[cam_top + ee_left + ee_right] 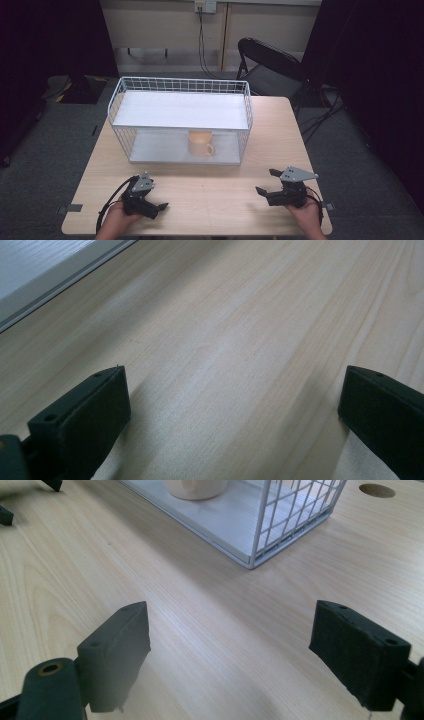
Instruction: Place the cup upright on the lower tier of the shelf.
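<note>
Grippers number two — the left gripper (159,205) and right gripper (266,182) sit at the near edge of the desk (220,200), fingers (116,650) released wide and holding nothing. One mug (201,143) stands inside the single white wire rack (180,85), on its lower shelf toward the right, under the upper shelf. Bare desk lies between rack and grippers.

Both hands are resting low at the worktop's near edge. The left gripper (159,205) is sitting by the near-left corner, jaws spread wide and pointing right. The right gripper (266,182) is hovering toward the near-right corner, jaws gaping, pointing left.
</note>
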`<state>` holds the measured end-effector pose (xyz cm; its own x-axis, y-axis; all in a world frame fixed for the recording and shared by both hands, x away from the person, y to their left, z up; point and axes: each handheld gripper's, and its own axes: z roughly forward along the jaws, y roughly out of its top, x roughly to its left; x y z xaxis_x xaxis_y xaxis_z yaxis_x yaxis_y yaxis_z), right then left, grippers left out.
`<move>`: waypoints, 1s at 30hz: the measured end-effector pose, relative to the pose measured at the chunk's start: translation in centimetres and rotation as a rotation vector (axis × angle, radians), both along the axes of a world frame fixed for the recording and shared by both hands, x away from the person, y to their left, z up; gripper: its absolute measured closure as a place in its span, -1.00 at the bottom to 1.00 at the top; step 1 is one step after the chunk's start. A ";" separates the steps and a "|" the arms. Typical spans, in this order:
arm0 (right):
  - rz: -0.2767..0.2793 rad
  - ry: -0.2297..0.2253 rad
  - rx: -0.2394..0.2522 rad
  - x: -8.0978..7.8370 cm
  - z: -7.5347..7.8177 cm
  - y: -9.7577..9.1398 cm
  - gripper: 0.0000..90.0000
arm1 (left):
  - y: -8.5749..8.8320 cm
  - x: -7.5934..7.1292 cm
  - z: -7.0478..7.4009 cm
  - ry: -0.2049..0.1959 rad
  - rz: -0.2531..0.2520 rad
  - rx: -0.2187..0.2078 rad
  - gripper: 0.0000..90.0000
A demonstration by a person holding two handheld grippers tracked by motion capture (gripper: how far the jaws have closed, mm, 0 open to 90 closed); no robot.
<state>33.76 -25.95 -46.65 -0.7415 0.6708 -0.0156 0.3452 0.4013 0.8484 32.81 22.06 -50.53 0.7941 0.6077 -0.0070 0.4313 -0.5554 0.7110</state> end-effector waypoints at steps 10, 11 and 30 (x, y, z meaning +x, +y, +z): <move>0.013 0.008 -0.015 -0.2 -0.7 -1.7 -0.66 | 0.0 0.0 0.0 0.000 0.000 0.000 -1.00; 0.011 0.008 -0.018 -0.3 -0.8 -1.8 -0.66 | 0.0 0.0 0.0 0.000 0.000 0.000 -1.00; 0.005 0.038 -0.060 -0.3 -2.4 -3.7 -0.66 | 0.0 0.0 0.0 -0.004 0.004 -0.003 -1.00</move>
